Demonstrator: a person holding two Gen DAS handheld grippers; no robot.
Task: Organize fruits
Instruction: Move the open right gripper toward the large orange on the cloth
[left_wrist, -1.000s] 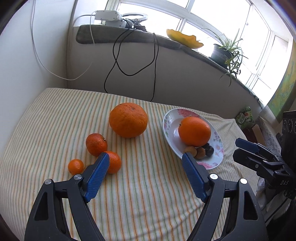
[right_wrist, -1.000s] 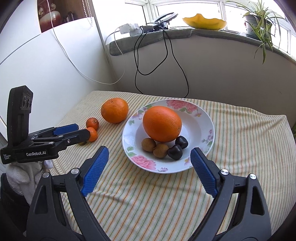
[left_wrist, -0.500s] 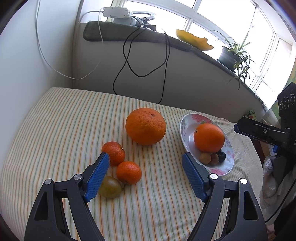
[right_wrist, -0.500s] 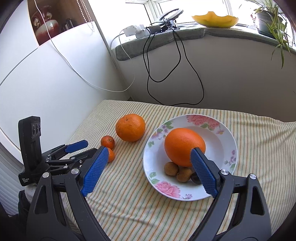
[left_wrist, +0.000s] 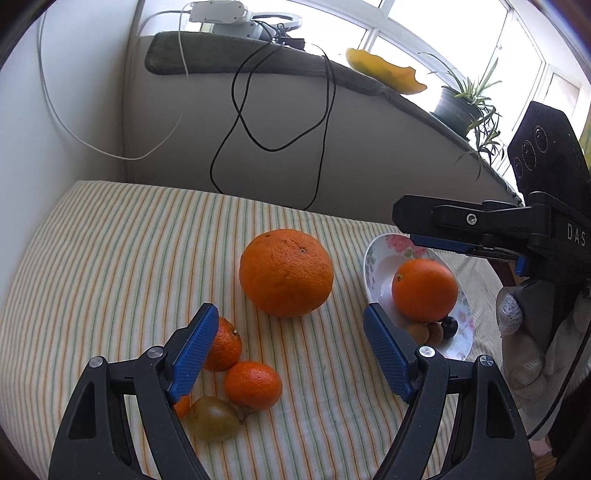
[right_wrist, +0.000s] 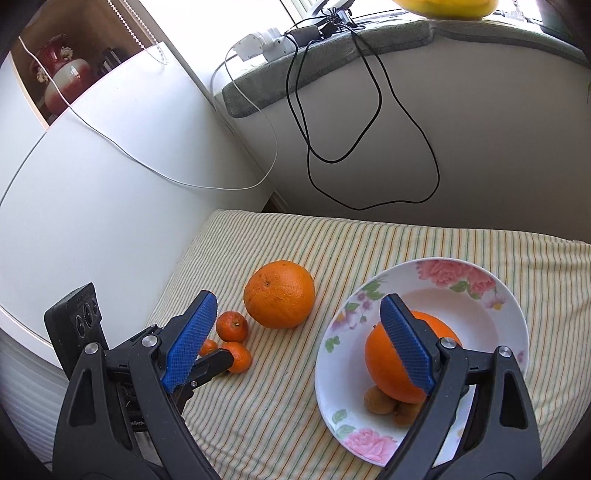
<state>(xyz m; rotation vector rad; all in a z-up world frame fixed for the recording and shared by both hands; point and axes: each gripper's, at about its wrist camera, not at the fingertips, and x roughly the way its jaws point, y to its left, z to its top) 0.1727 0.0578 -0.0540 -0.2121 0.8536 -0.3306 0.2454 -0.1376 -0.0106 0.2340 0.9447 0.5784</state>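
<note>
Two hand-held grippers hover with blue pads spread wide, gripping nothing: the left hand-held gripper above three small tangerines and a greenish-brown round fruit, the right hand-held gripper beside a large loose orange on the striped-cloth bench. Another orange sits in the white floral plate.

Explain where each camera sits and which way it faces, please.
Left wrist: on the left gripper, facing down over small fruits; the right gripper and a gloved hand show.
Right wrist: on the right gripper, facing down between big orange and plate; the left gripper shows.
Shared: orange, plate, striped cloth.
</note>
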